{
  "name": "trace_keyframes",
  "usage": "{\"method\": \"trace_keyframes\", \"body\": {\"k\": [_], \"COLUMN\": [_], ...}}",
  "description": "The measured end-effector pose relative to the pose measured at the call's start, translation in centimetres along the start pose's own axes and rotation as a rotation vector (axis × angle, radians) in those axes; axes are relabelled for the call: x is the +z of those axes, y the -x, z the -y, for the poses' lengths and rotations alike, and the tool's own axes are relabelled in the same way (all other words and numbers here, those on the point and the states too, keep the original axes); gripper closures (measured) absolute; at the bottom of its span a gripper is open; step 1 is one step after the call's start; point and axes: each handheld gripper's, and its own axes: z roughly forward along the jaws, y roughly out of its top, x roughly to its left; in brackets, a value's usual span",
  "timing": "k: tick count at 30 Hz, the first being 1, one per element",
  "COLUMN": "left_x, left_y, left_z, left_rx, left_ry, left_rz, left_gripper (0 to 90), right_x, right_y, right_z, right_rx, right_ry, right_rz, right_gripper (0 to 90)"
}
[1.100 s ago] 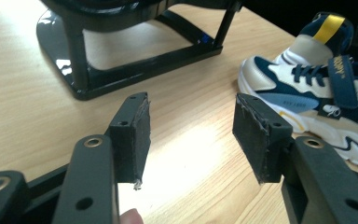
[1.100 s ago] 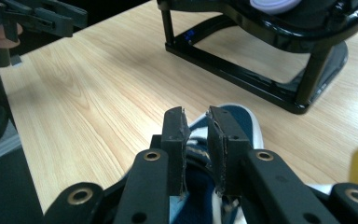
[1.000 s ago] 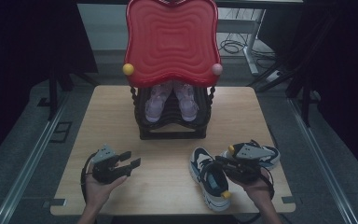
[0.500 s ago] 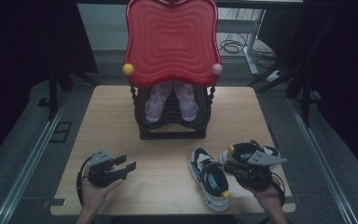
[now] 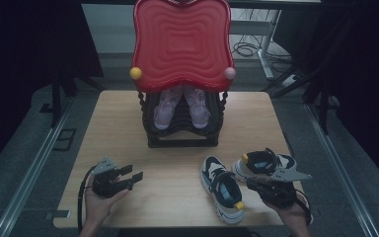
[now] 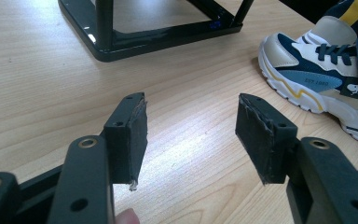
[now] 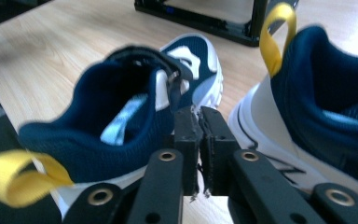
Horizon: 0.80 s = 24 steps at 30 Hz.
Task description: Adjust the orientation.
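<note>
Right gripper view: right claw pressed together, empty, parked between two sneakers, probably lining up on the nearer sneaker. Left claw spread over bare desk, likely idle.

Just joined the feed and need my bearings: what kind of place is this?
Probably a lab or studio recording bay, not a home: a lone wooden table ringed by black curtains, with loose cables on a grey floor behind.
</note>
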Motion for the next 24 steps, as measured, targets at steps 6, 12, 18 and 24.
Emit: {"method": "trace_keyframes", "body": {"k": [6, 12, 18, 24], "left_x": [0.1, 0.1, 0.4, 0.4], "left_y": [-0.2, -0.3, -0.4, -0.6], "left_z": [0.0, 0.1, 0.1, 0.3], "left_rx": [-0.004, -0.007, -0.010, -0.018], "left_ry": [-0.008, -0.017, -0.033, -0.038], "left_rz": [0.004, 0.000, -0.002, -0.001], "left_gripper": [43.2, 43.1, 42.8, 42.3], "right_x": [-0.3, -0.7, -0.6, 0.4], "right_y": [0.4, 0.6, 0.7, -0.5], "right_z": [0.9, 2.6, 3.1, 2.9], "right_rx": [-0.011, -0.033, -0.034, -0.082], "right_ry": [-0.027, -0.064, -0.072, -0.093], "right_rz": [0.005, -0.010, -0.036, -0.097], "right_gripper": [89.8, 89.9, 89.9, 90.0]}}
